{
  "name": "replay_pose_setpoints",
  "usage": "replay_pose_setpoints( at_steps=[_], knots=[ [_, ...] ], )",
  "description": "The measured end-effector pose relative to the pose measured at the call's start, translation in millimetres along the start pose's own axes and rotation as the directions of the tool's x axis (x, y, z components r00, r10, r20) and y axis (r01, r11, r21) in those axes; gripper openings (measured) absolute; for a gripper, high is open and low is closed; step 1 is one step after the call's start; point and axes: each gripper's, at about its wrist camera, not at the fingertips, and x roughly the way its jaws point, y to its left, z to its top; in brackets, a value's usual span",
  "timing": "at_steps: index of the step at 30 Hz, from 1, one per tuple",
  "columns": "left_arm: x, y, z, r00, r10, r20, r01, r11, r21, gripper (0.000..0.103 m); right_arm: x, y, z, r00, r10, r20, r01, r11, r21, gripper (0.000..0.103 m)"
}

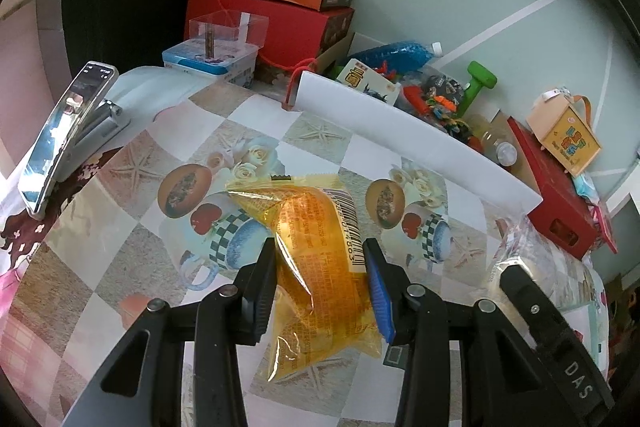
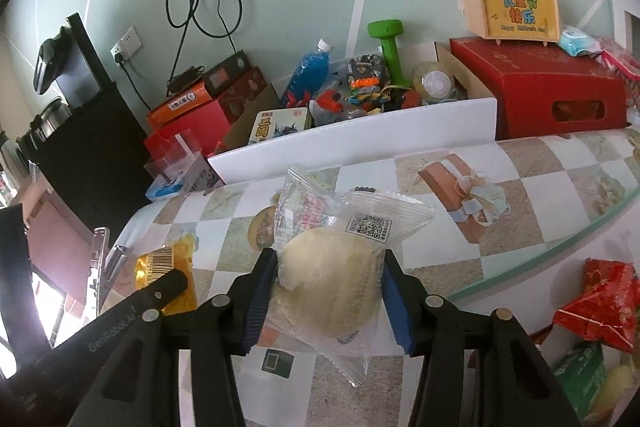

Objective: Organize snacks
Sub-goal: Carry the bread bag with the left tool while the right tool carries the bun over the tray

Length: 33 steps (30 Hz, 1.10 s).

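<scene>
Snacks sit in both grippers above the patterned counter point(image 1: 120, 227): the left gripper point(image 1: 322, 287) has its jaws pinching an amber-wrapped snack packet point(image 1: 320, 259) across the middle, while the right gripper point(image 2: 330, 291) has its jaws pinching a clear-wrapped round pastry point(image 2: 332, 279) by its sides. Each packet is gripped near its lower half, with the upper end standing free above the pads; whether either is clear of the counter cannot be told. Sorting looks to be in its early part: two packets are in hand and none is yet seen set down in a group, and a red snack bag point(image 2: 596, 303) lies beyond the counter's edge at lower right.

Readable print is sparse up close. The amber packet carries a barcode with digits too warped to trust; the pastry wrapper shows a QR code and pink lettering too small to read. The neighbouring tool bodies read "GenRobot.AI" and "DAS".

Farther back, a long white board point(image 2: 360, 131) fences off a box of toys, with a green dumbbell point(image 2: 390, 47) and a blue bottle point(image 2: 308, 71) among them. A tan gift box point(image 2: 516, 7) atop a red carton point(image 2: 540, 91) bears Chinese characters and a small English line too fine to read.
</scene>
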Motion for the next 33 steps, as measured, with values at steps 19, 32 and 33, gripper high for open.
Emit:
replay_pose_setpoints(
  at_steps=[19,32,33],
  knots=[
    [-52,-22,-5,0.999,-0.046,0.003,0.046,0.998,0.040,0.043,-54,11,-5,1.000,-0.027,0.016,0.027,1.000,-0.013,0.054],
    [-92,-45,-22,0.998,-0.062,0.012,0.061,0.994,0.086,0.043,-101,-3,-4,0.998,-0.054,0.032,0.053,0.998,0.031,0.054],
    [-93,-46,-24,0.998,-0.065,0.009,0.064,0.994,0.087,0.043,-104,-4,-5,0.998,-0.058,0.031,0.056,0.998,0.036,0.054]
  ],
)
